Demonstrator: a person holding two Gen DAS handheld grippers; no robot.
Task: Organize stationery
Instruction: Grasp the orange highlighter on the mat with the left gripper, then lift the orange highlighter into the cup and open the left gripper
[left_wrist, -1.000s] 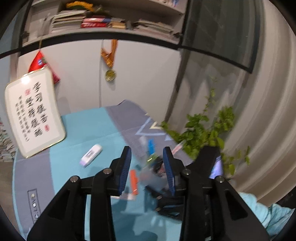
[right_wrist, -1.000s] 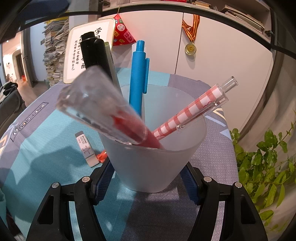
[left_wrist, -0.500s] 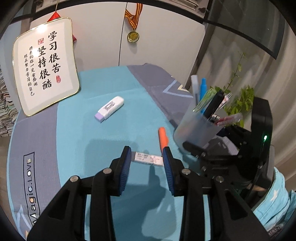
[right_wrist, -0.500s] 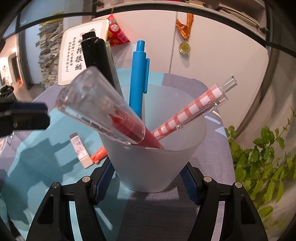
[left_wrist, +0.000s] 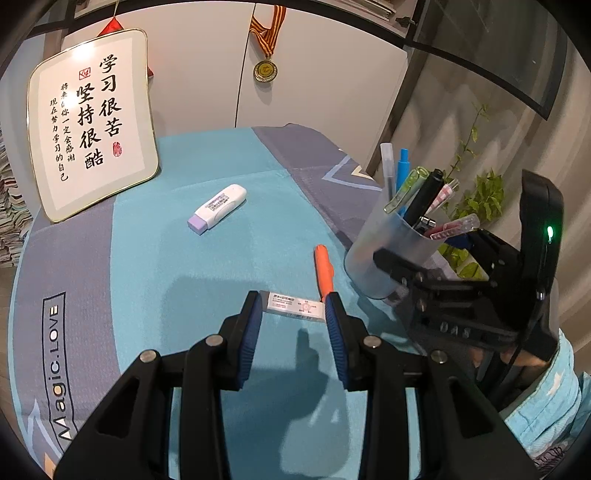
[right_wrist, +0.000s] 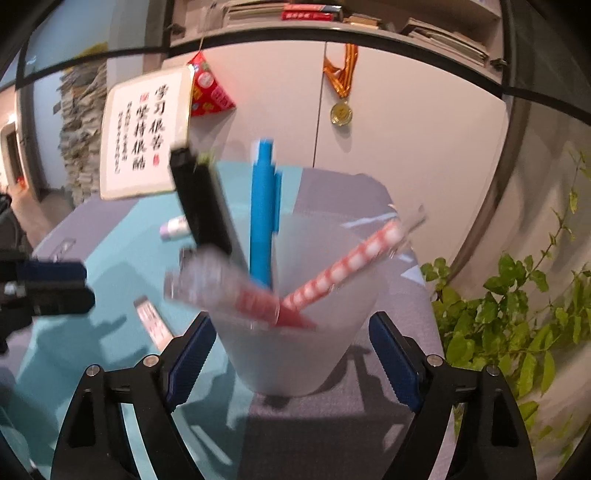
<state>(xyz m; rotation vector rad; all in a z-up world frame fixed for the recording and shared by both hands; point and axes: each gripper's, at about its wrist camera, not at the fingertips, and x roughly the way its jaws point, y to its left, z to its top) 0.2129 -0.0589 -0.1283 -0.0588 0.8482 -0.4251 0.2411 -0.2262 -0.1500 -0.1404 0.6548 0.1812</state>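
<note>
Eraser (left_wrist: 293, 306), the flat white one in a printed sleeve, lies crosswise on the teal cloth (left_wrist: 155, 258) between the left gripper (left_wrist: 293, 317)'s parted fingers, ungripped; I'd lower squarely and pinch its long sides, watching the orange marker (left_wrist: 324, 266) touching its right end. Just right, the right gripper (right_wrist: 291, 354) stands wide around the frosted cup (right_wrist: 295, 354) of pens, seemingly not clamping it. Farther off lies a white correction tape (left_wrist: 218, 208), then the framed calligraphy (left_wrist: 90, 122)
</note>
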